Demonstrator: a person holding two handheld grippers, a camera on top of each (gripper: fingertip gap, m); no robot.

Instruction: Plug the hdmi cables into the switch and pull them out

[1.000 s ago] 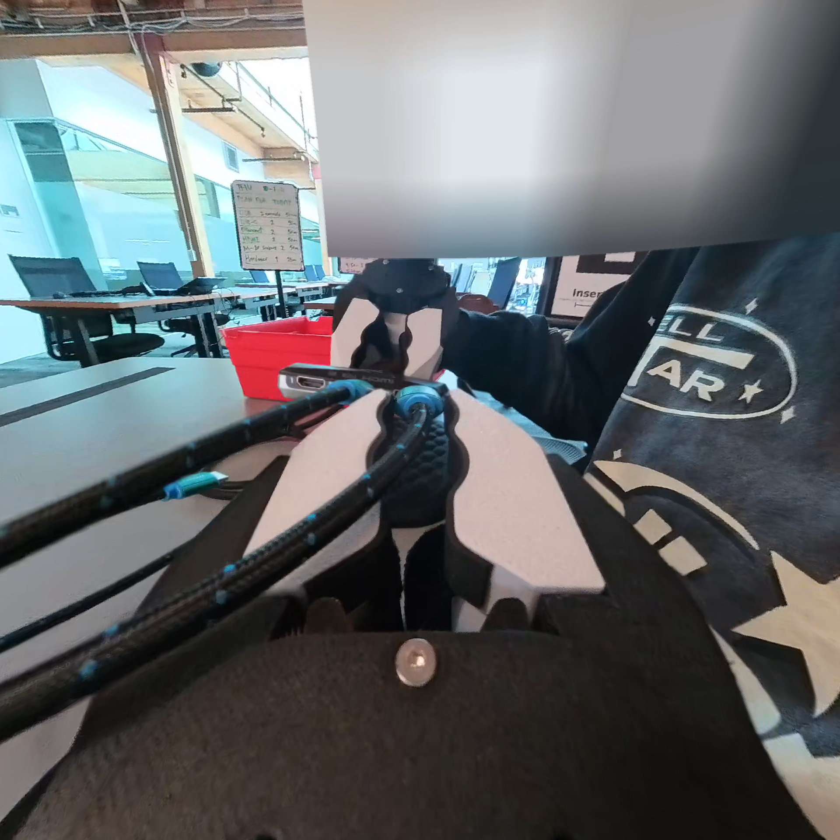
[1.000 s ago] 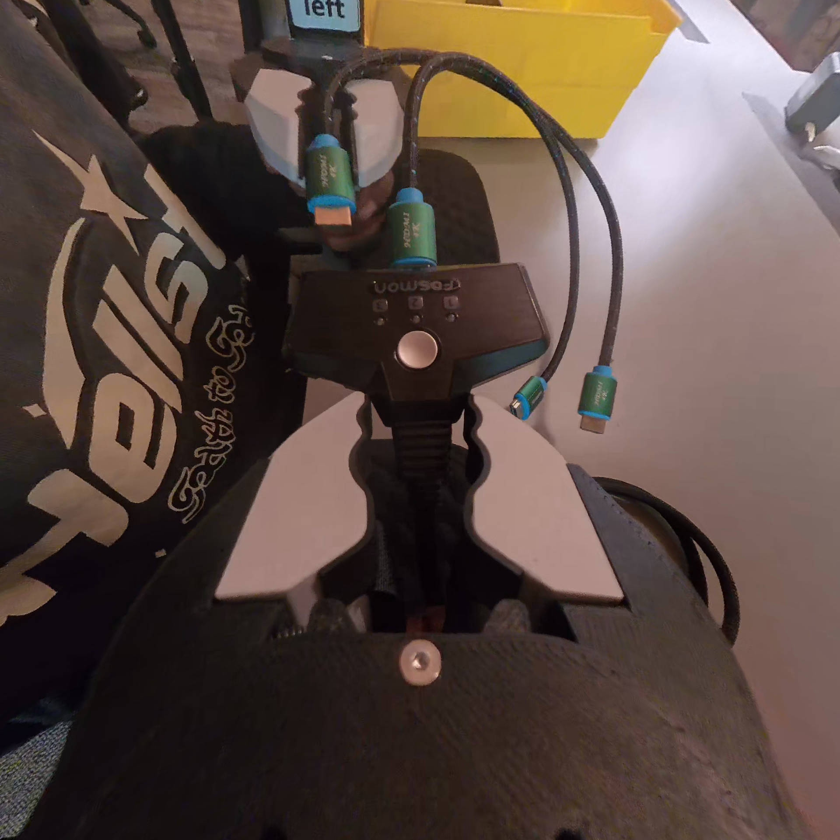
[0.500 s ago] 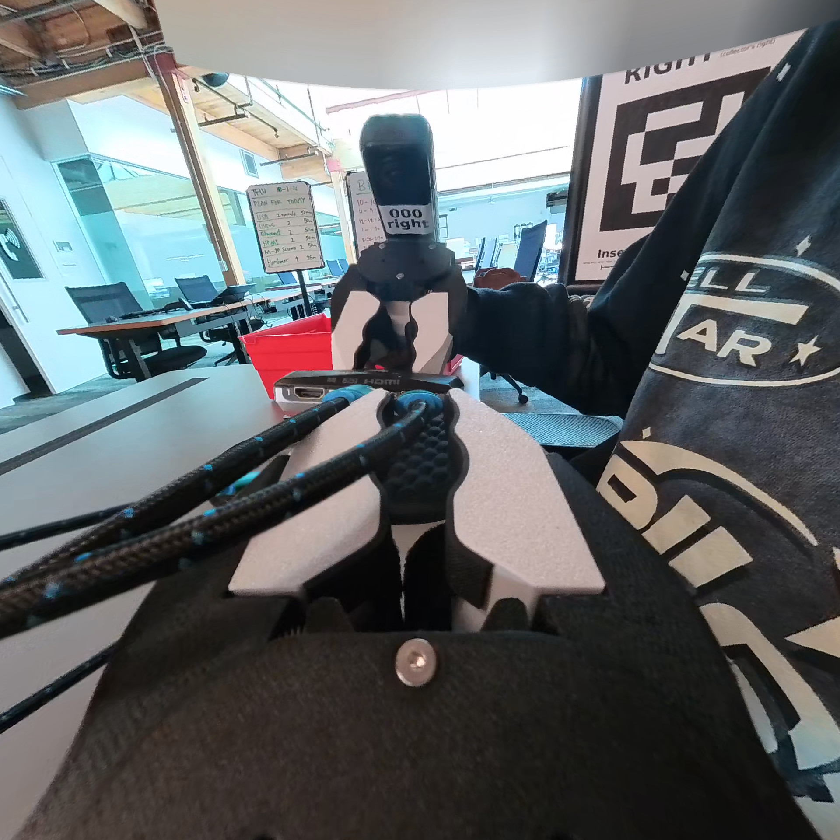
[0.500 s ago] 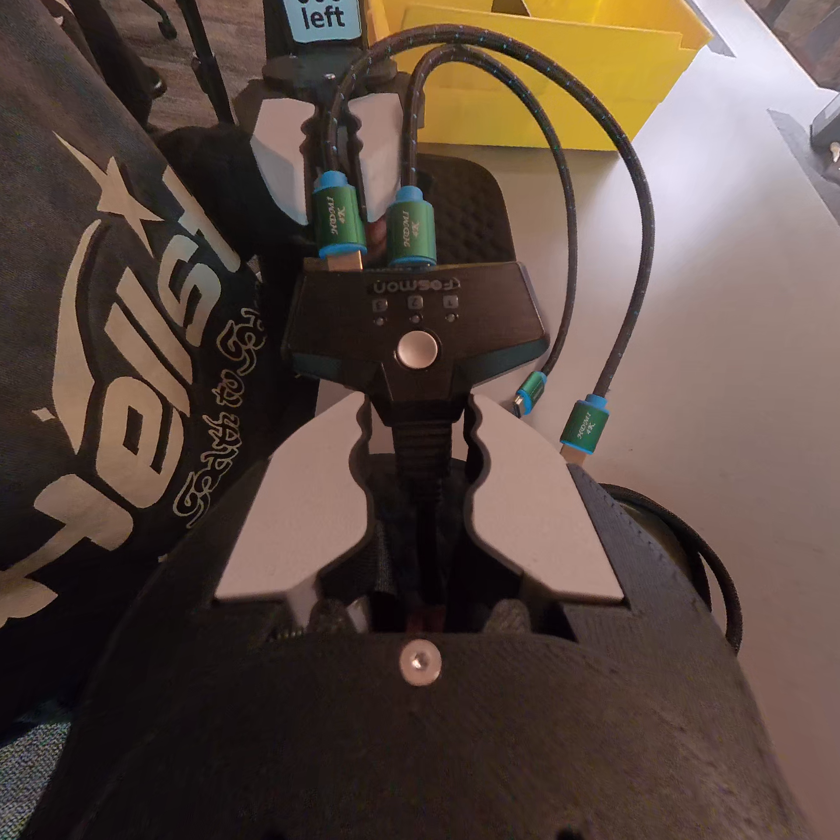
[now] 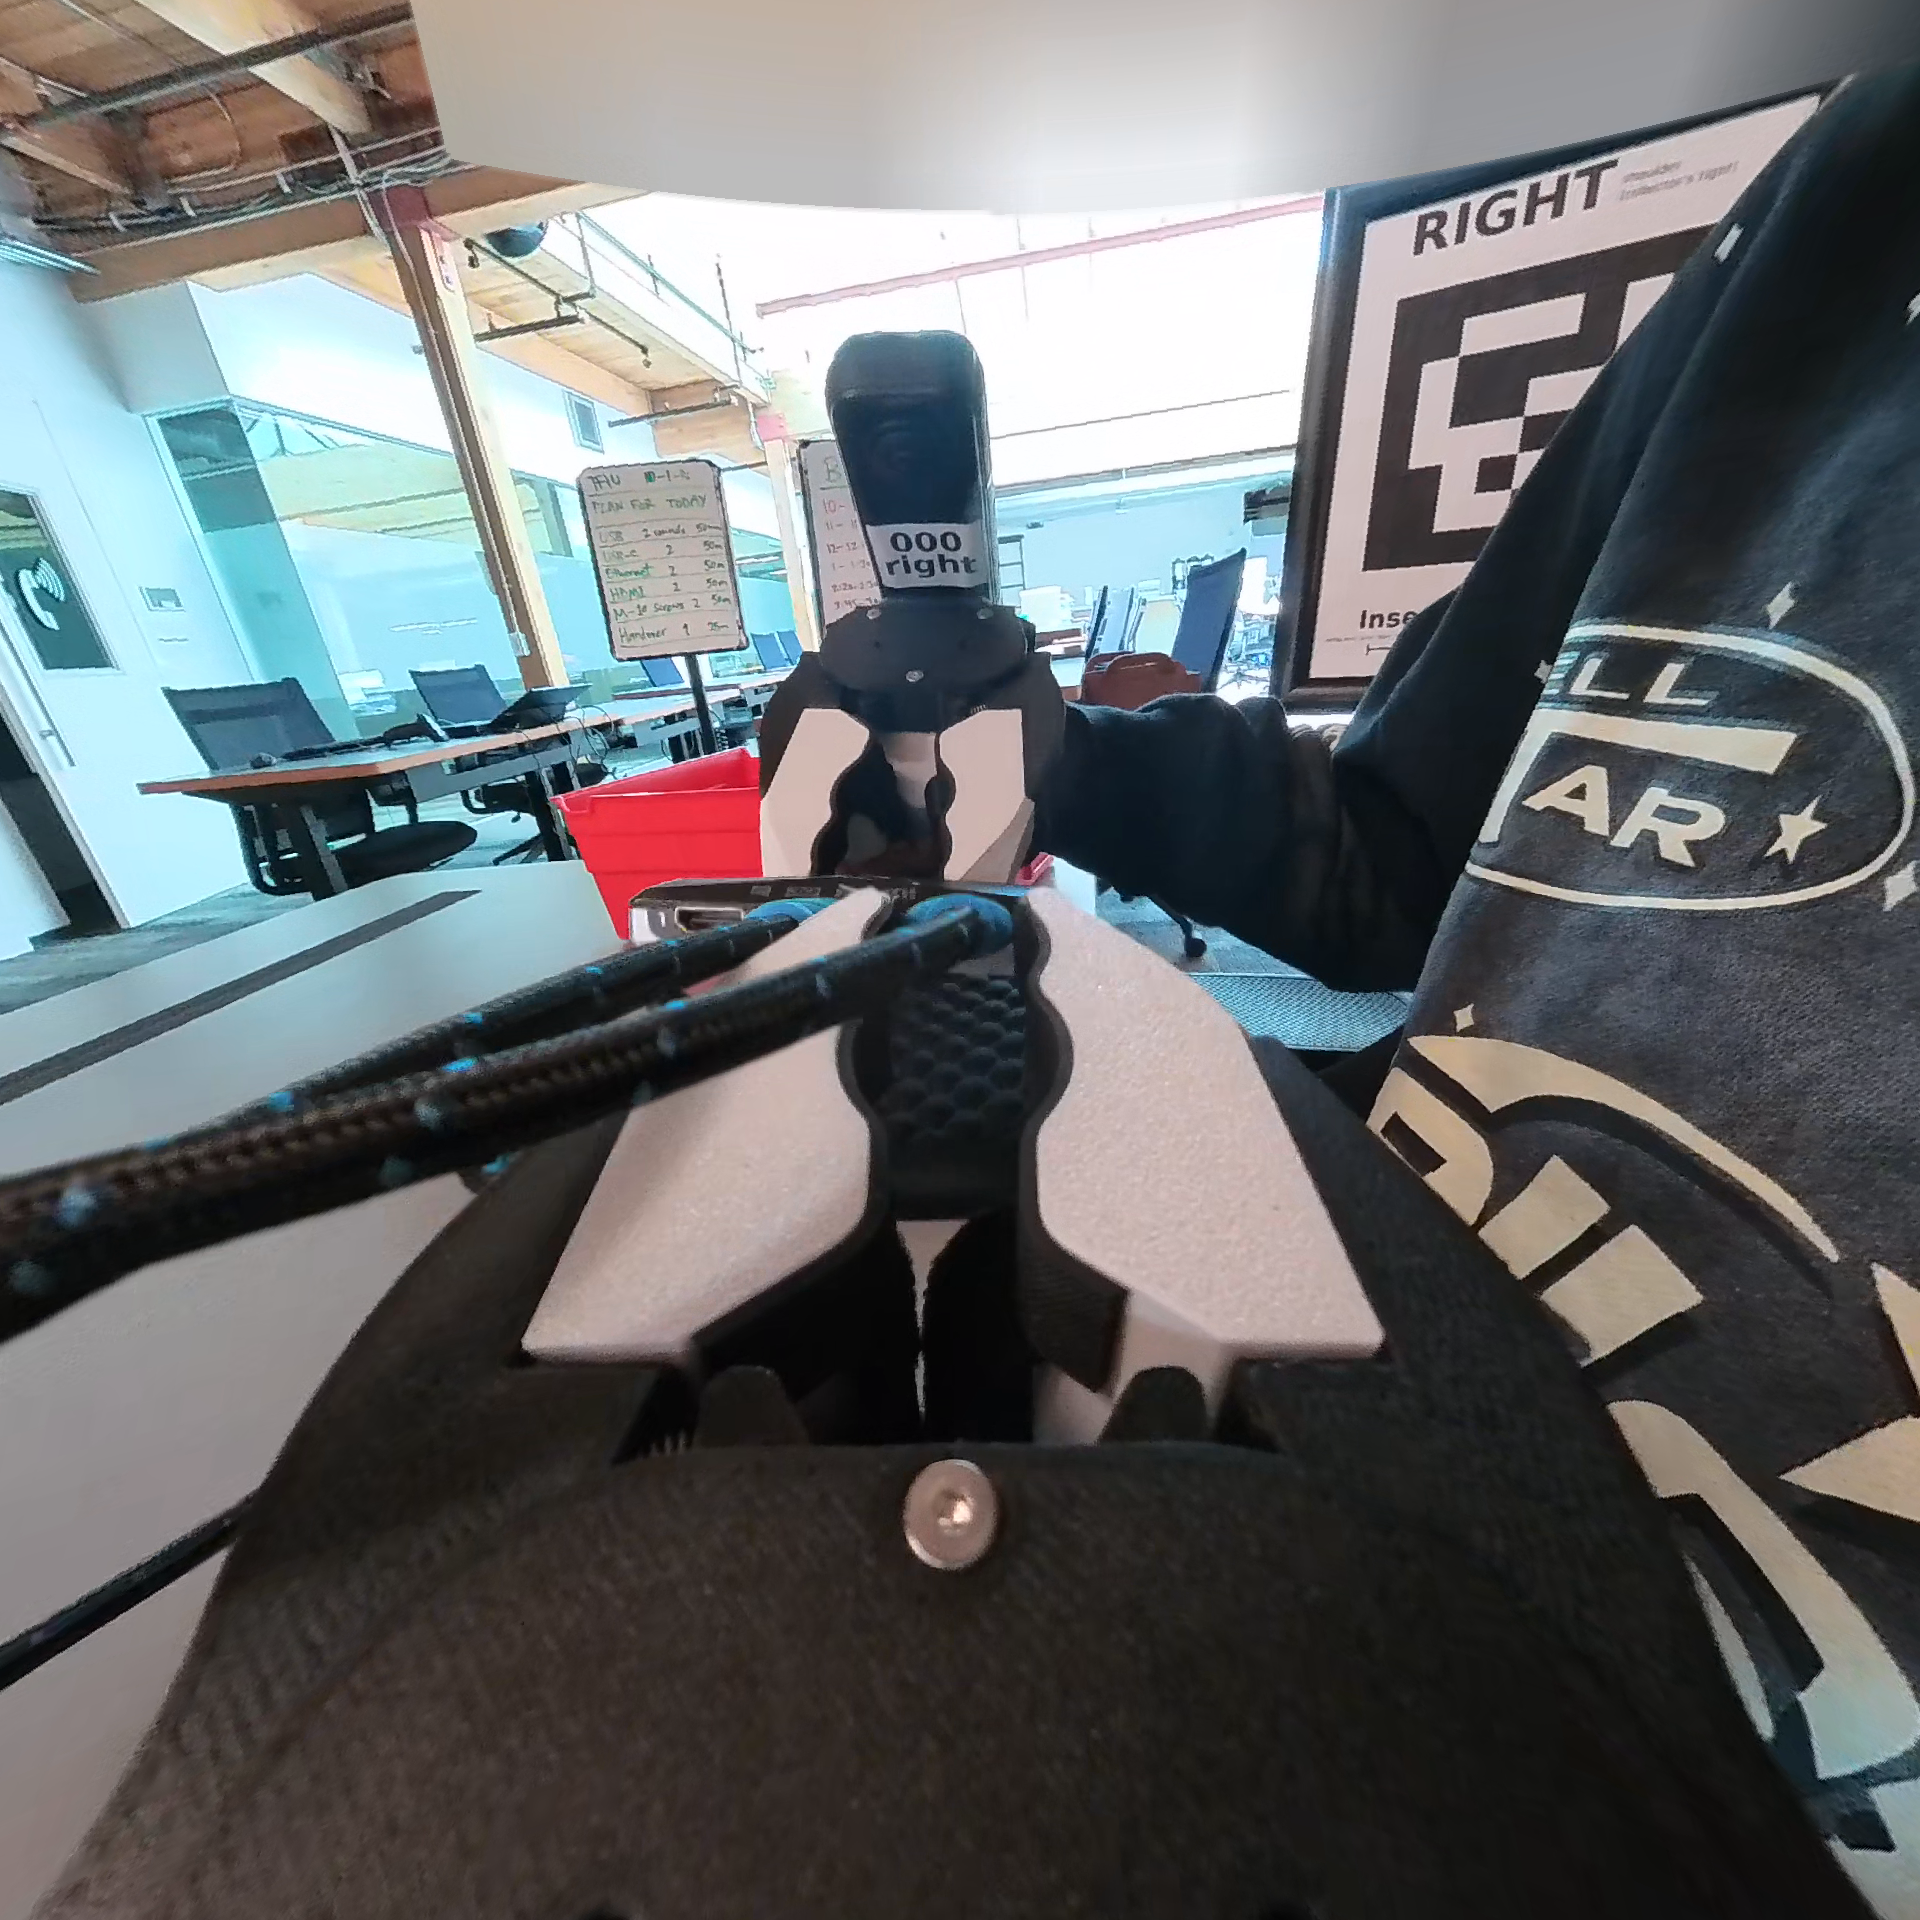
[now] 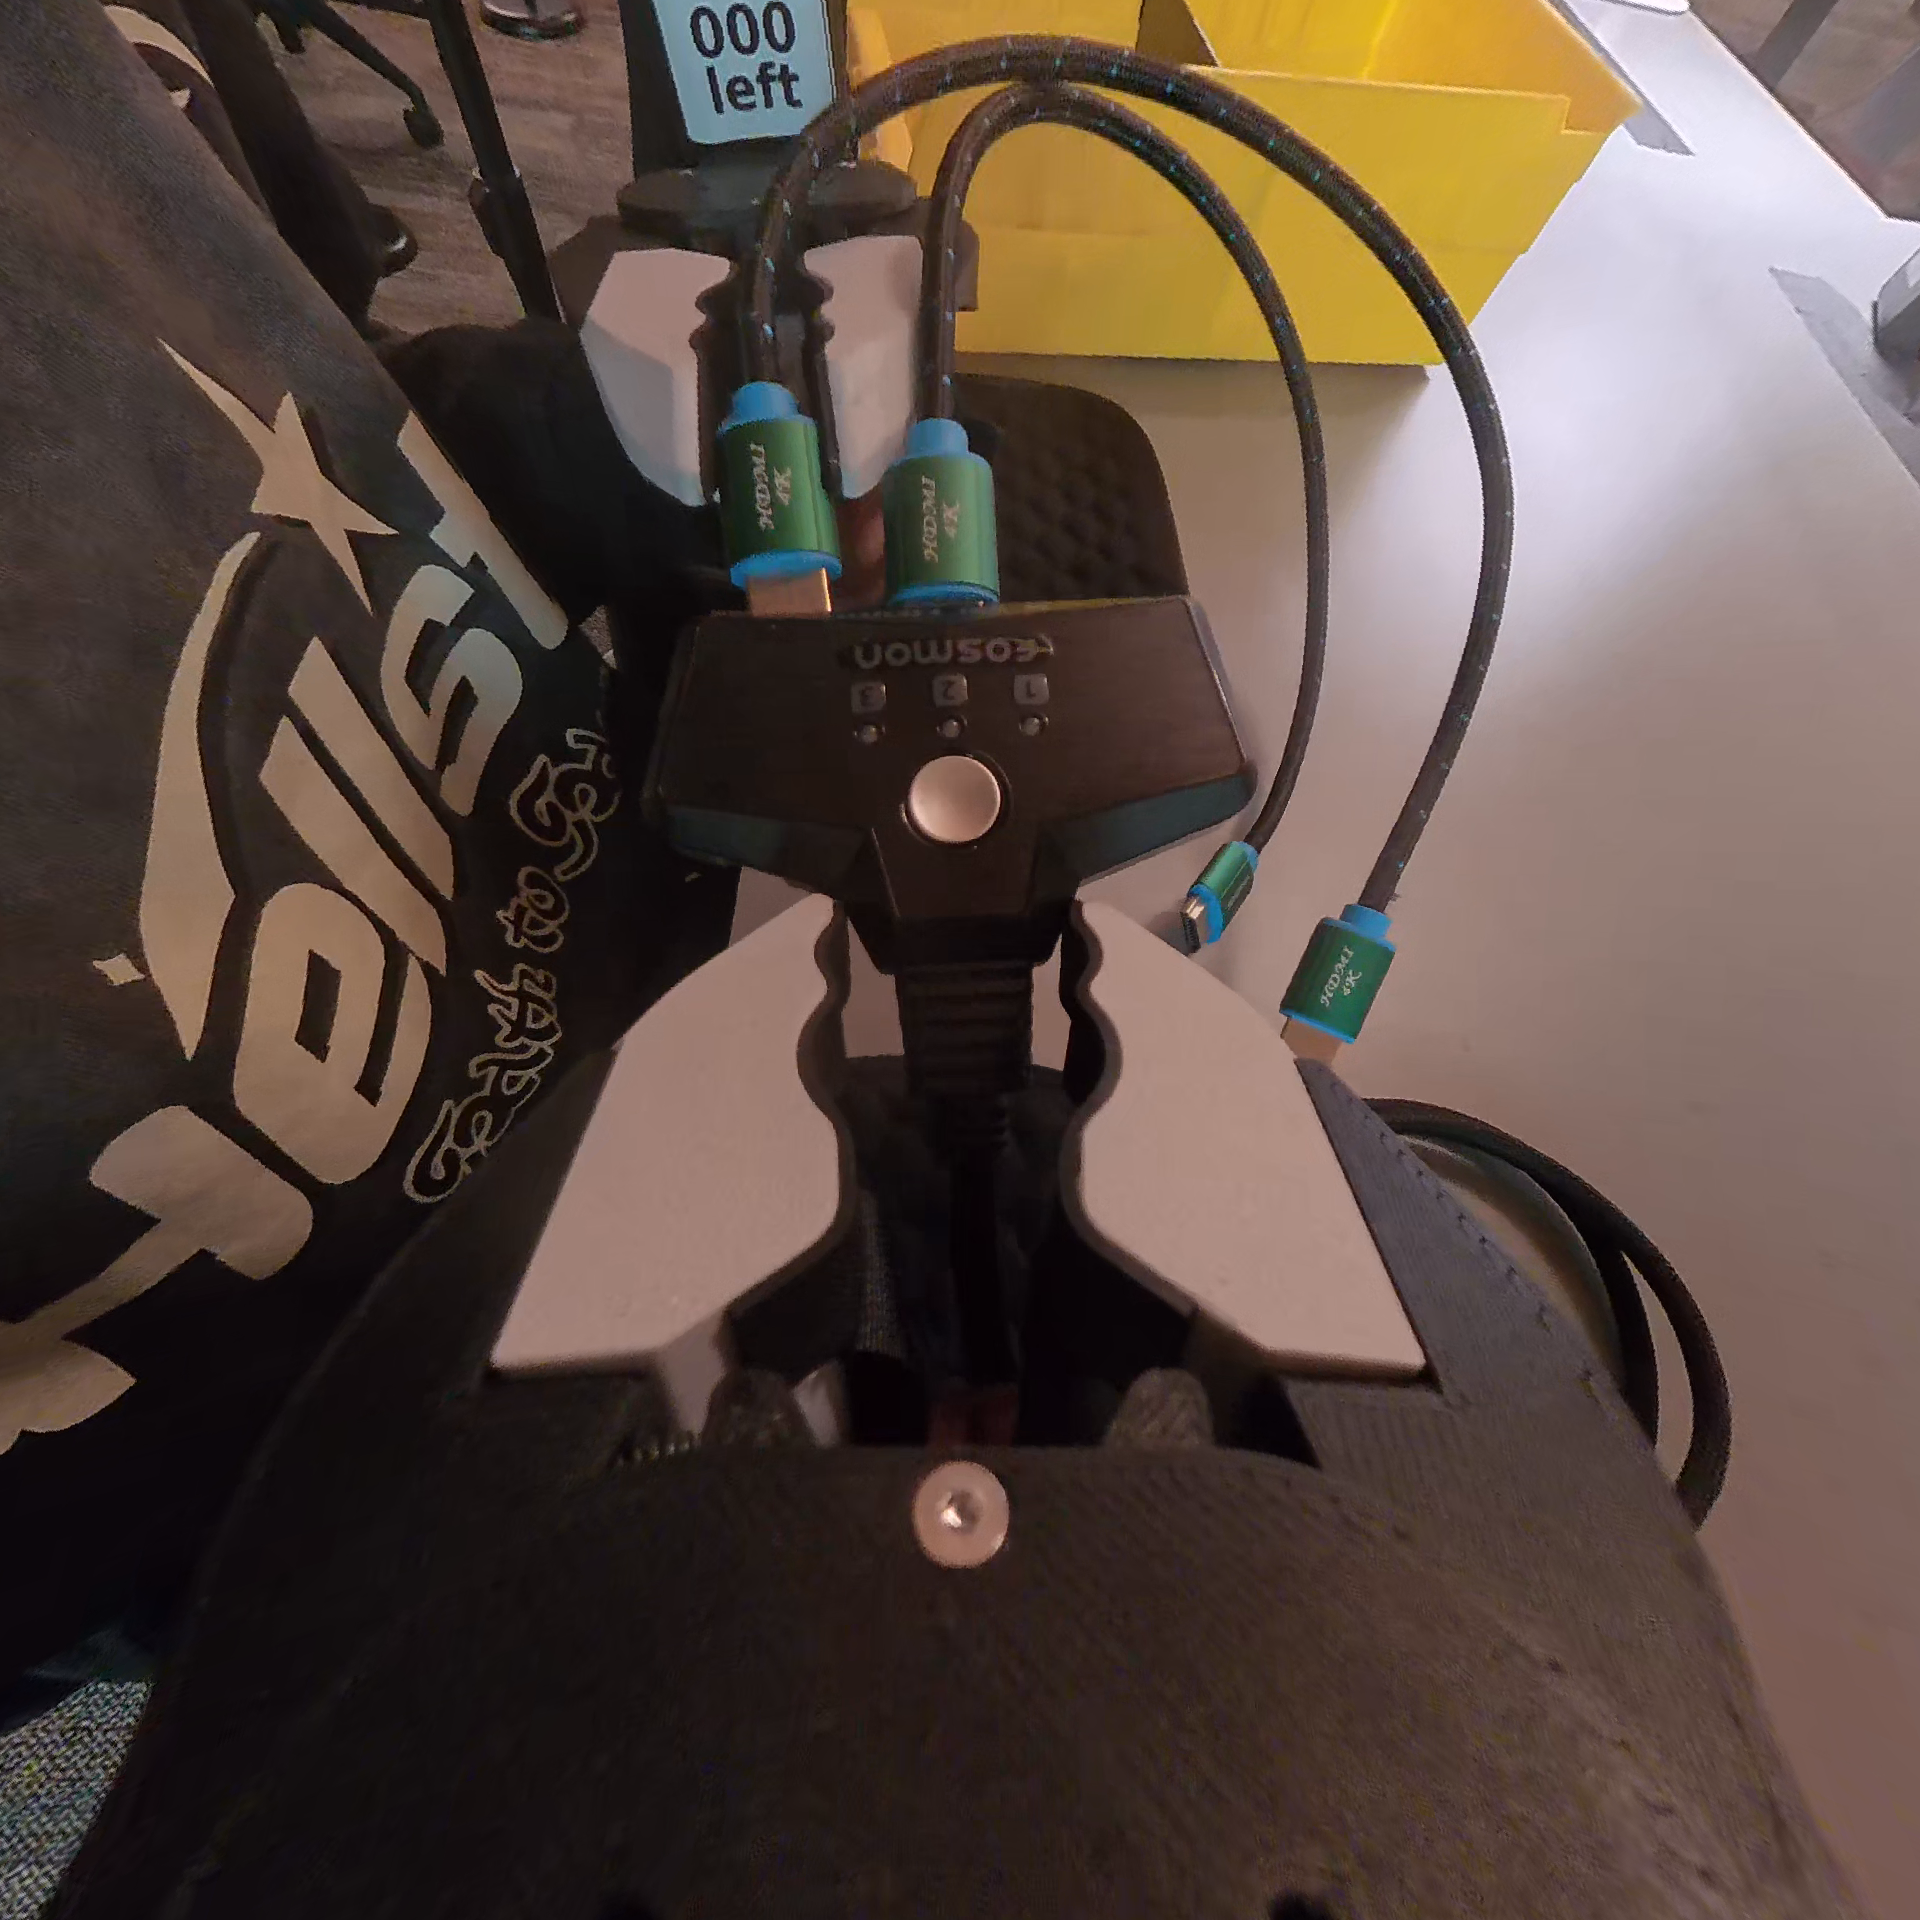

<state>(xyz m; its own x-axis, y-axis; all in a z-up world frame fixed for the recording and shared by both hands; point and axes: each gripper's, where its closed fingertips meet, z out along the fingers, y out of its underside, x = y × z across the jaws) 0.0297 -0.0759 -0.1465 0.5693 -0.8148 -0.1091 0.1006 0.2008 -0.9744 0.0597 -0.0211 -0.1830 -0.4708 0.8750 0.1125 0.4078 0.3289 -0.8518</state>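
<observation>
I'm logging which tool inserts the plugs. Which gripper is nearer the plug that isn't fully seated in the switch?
Left. The left gripper holds that unseated plug by its cable; the right gripper grips the switch's opposite end.

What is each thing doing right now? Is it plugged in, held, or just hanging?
Switch: held in the air by its cable end, in the right tool.
Left tool: shut on a cable just behind its plug.
Held plug: at the switch's port, metal tip showing, not fully in.
Second plug: in the switch.
Two far-end plugs: hanging loose.
Yellow bin: on the table.
</observation>
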